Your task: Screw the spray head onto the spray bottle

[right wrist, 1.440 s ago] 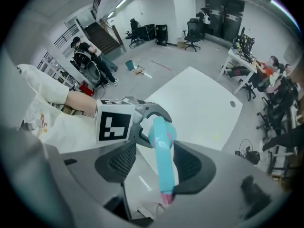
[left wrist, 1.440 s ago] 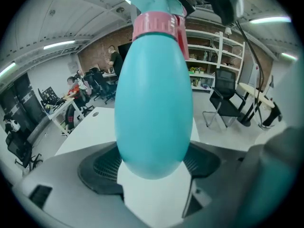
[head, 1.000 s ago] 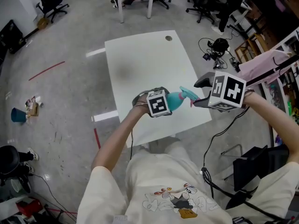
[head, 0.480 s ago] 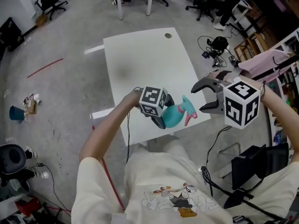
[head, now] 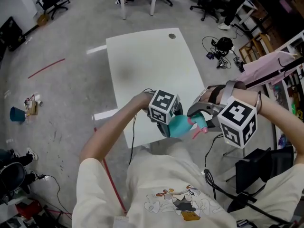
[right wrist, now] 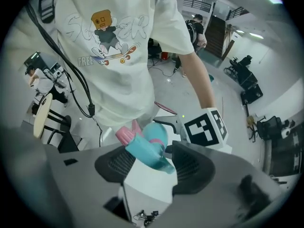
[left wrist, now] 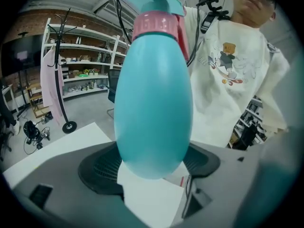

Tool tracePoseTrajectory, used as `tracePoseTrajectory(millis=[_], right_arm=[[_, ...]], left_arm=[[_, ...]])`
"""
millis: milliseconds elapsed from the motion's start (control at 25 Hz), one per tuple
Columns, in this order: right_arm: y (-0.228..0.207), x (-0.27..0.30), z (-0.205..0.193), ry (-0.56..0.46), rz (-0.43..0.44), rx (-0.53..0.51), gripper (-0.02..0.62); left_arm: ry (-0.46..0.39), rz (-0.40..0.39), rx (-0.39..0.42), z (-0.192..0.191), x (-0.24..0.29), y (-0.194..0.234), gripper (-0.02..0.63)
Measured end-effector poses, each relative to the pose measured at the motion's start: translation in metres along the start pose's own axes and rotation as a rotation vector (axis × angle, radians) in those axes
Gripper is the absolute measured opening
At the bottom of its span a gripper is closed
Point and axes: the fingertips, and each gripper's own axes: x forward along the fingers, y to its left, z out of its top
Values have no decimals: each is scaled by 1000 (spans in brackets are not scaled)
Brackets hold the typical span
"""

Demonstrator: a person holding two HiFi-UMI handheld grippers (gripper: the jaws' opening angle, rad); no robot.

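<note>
Lower middle, our left hand-held gripper [left wrist: 152,165] clamps the spray bottle [left wrist: 153,99] in the air, above the counter's [head: 142,65] near edge. Our right hand-held gripper [right wrist: 151,163] looks closed on the spray head [right wrist: 147,151], already seated; tightening remains, we reckon.

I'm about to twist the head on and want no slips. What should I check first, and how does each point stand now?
1. Is the spray bottle clamped in the left tool? Ok, the pads press both sides of its body.
2. Is the spray head seated on the neck? Ok, its pink collar sits atop the bottle.
3. Is the head between the jaws of the right tool? Ok.
4. Are the right tool's pads pressing the head? Cannot tell.
5. Is the collar fully tightened? Cannot tell.
</note>
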Motion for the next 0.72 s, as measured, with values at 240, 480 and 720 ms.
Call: tracePoseTrajectory(millis=[240,480,720], right_arm=[[7,7,2,16,40,-55,176],[9,9,4,8,67,-55,144],[5,14,2,12,59,45,129]], left_arm=[[27,-8,29,6,-1,-3,400],[65,-9,42,6,2,-4,400],[56,46,24,4,6,2,400]])
